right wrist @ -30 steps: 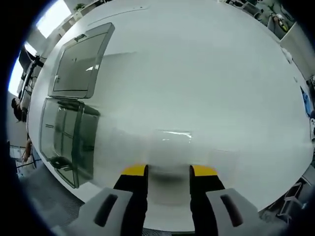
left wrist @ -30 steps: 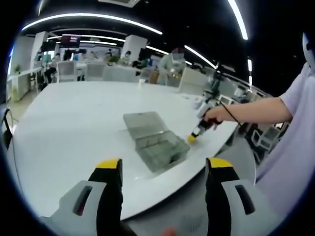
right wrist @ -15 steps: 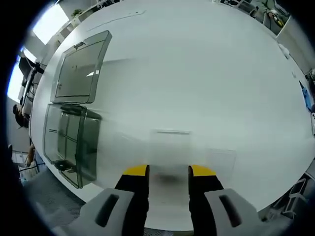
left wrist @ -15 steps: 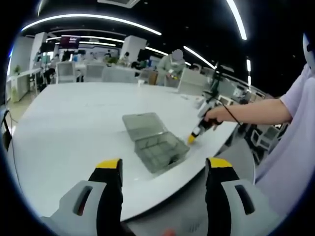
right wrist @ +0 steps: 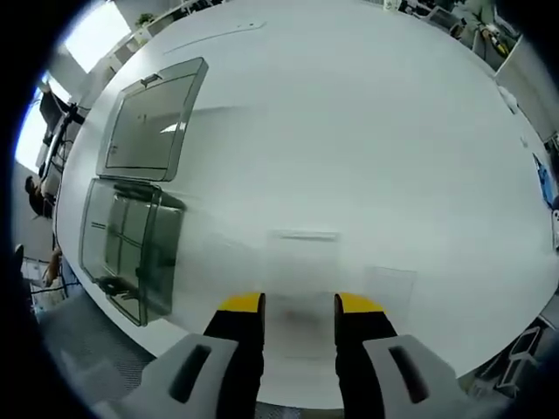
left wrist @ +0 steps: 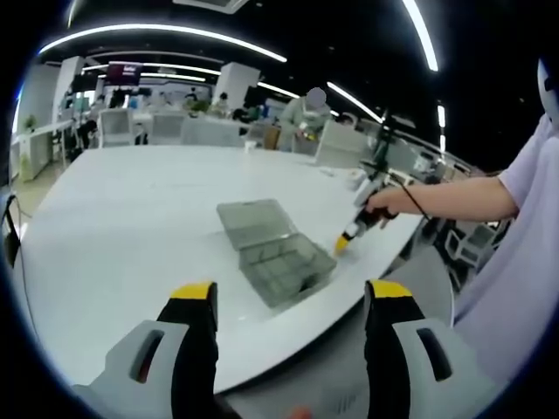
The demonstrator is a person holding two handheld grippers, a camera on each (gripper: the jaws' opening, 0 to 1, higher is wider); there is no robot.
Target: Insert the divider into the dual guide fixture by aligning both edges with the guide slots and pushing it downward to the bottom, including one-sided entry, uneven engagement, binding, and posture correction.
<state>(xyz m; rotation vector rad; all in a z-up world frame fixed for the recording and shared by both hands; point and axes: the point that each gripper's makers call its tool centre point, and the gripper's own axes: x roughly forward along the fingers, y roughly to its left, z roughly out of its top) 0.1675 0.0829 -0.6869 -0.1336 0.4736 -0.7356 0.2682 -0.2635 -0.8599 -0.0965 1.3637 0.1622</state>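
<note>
One clear box [right wrist: 131,227], lid open; table [right wrist: 367,157] bare ahead.

The inner partitions of the clear box [left wrist: 275,253] are too small and hazy to be counted in the left gripper view; a faint clear plate [right wrist: 301,253] is seen above the right gripper [right wrist: 300,304], its edges nearly lost against the white table [right wrist: 393,131]; whether that plate is the divider cannot be told; the jaws of the right gripper [left wrist: 341,245] are too small to be judged in the left gripper view; the person's sleeve [left wrist: 524,218] is cut off at the edge.
</note>
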